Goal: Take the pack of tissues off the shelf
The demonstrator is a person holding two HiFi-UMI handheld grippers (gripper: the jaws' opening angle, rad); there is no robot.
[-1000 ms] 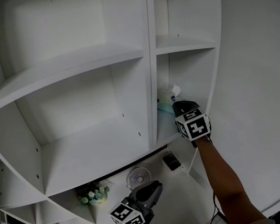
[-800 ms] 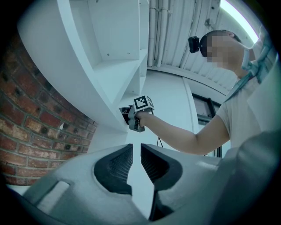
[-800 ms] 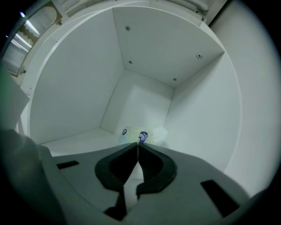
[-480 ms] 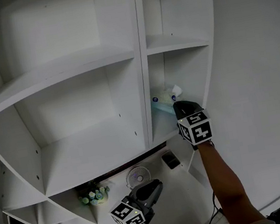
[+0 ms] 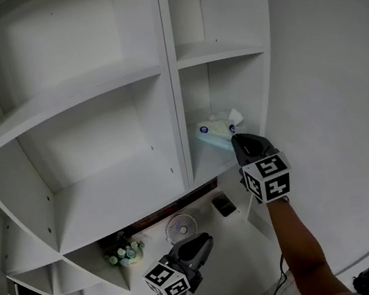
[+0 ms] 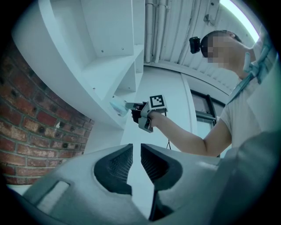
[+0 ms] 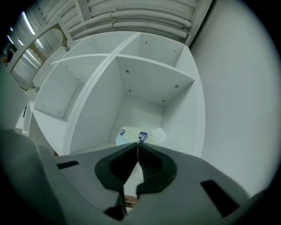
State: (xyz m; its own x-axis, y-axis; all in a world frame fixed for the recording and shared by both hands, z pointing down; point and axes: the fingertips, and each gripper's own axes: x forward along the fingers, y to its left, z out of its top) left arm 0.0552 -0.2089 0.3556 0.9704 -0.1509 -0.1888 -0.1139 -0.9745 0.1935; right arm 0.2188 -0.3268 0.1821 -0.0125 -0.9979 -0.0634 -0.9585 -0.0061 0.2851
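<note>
The pack of tissues (image 5: 213, 129) lies in the narrow right-hand compartment of the white shelf (image 5: 206, 169), pale green with blue logos, its near end at the board's front edge. My right gripper (image 5: 234, 137) reaches in from below right, jaws shut on the pack's near edge. In the right gripper view the jaw tips (image 7: 138, 144) meet on the pack (image 7: 136, 135). The left gripper view shows the right gripper (image 6: 127, 105) holding the pack (image 6: 117, 107) at the shelf's lip. My left gripper (image 5: 204, 243) hangs low, jaws almost together and holding nothing (image 6: 136, 149).
A small round fan (image 5: 181, 229), a bunch of flowers (image 5: 122, 253) and a dark flat object (image 5: 224, 205) sit on the lower board. A plain white wall (image 5: 340, 117) bounds the shelf on the right. A brick wall (image 6: 30, 132) shows in the left gripper view.
The right gripper has drawn slightly back and down toward me with the pack's edge in its jaws; the view has shifted right. The left gripper has stayed put.
</note>
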